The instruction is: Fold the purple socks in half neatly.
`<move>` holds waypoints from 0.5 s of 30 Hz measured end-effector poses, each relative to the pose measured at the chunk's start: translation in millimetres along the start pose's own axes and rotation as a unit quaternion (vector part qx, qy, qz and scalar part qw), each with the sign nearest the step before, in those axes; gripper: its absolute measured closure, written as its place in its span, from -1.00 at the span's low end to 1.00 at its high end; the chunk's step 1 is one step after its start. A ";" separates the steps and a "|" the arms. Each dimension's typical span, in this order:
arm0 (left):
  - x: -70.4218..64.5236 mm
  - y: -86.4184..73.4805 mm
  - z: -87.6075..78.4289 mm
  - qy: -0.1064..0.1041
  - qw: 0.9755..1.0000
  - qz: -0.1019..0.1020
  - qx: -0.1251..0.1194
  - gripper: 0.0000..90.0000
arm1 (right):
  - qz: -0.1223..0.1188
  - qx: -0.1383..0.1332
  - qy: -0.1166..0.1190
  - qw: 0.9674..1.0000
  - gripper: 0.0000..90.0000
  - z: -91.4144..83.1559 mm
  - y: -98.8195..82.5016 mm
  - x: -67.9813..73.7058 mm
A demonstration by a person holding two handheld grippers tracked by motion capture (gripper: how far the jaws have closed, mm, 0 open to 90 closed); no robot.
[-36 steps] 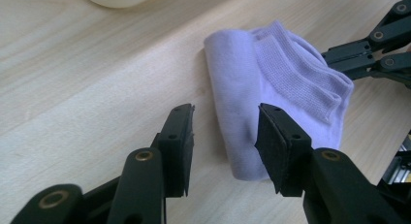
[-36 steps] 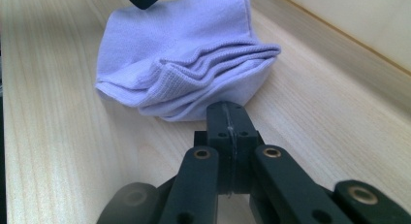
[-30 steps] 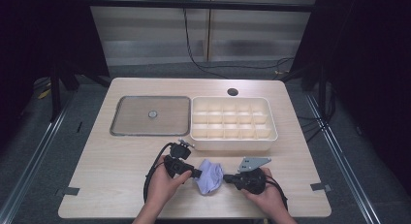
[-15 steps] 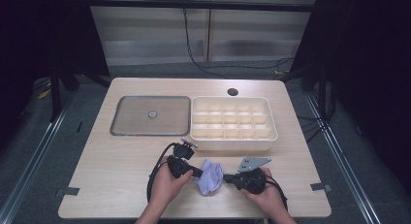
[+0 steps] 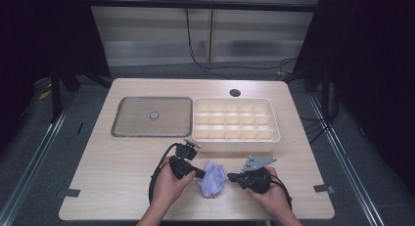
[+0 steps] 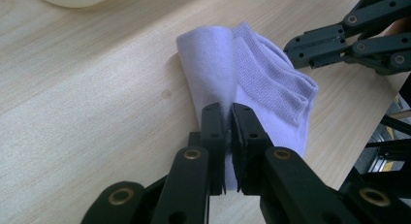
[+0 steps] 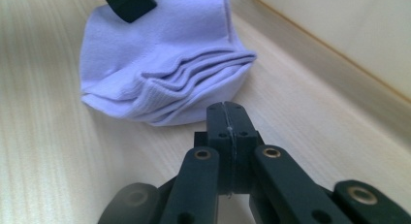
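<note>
A folded lilac sock [image 5: 213, 178] lies on the wooden table [image 5: 112, 182] between my two grippers. The left gripper [image 5: 201, 175] is shut on the sock's left fold. In the left gripper view its jaws [image 6: 228, 112] pinch a ridge of the sock [image 6: 261, 83] between the pads. The right gripper [image 5: 230, 177] rests just right of the sock, its jaws pressed together with nothing in them. In the right gripper view its tips [image 7: 227, 107] stop a little short of the sock's [image 7: 160, 64] ribbed cuff edge. The left gripper's tip [image 7: 128, 1] shows on the sock's far side.
A cream tray with several compartments [image 5: 235, 145] stands just behind the grippers. To its left lies a flat grey lid [image 5: 132, 119] with a small central knob. A round cable hole [image 5: 235, 93] sits near the table's back edge. Bare tabletop extends to the left.
The left hand has edged slightly toward the sock. The right hand and the sock have stayed where they were.
</note>
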State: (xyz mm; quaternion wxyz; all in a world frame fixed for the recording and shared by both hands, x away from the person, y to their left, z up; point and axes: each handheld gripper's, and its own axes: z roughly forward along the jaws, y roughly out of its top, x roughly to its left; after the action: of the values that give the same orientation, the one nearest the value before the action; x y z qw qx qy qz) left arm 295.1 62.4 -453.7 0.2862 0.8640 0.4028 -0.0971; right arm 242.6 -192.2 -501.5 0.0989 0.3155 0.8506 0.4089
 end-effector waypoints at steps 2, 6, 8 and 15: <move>-1.0 -0.3 -0.2 -0.001 1.000 -0.004 -0.004 0.88 | 0.001 -0.003 0.003 1.000 1.00 0.4 0.4 -1.2; -2.3 0.2 -2.0 -0.003 1.000 -0.004 -0.008 0.88 | -0.006 0.001 0.013 1.000 1.00 4.3 2.3 1.6; -3.6 0.6 -2.4 -0.003 1.000 -0.004 -0.011 0.88 | -0.013 0.007 0.012 1.000 1.00 6.2 3.4 3.4; -6.7 2.7 -4.0 -0.006 1.000 -0.002 -0.011 0.88 | -0.014 0.010 0.013 1.000 1.00 7.0 2.9 2.8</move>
State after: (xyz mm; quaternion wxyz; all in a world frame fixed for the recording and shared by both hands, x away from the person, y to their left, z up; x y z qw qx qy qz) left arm 292.5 59.0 -446.7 0.2976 0.8594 0.4038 -0.0984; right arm 244.7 -184.7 -503.5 0.0903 0.2988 0.8602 0.4032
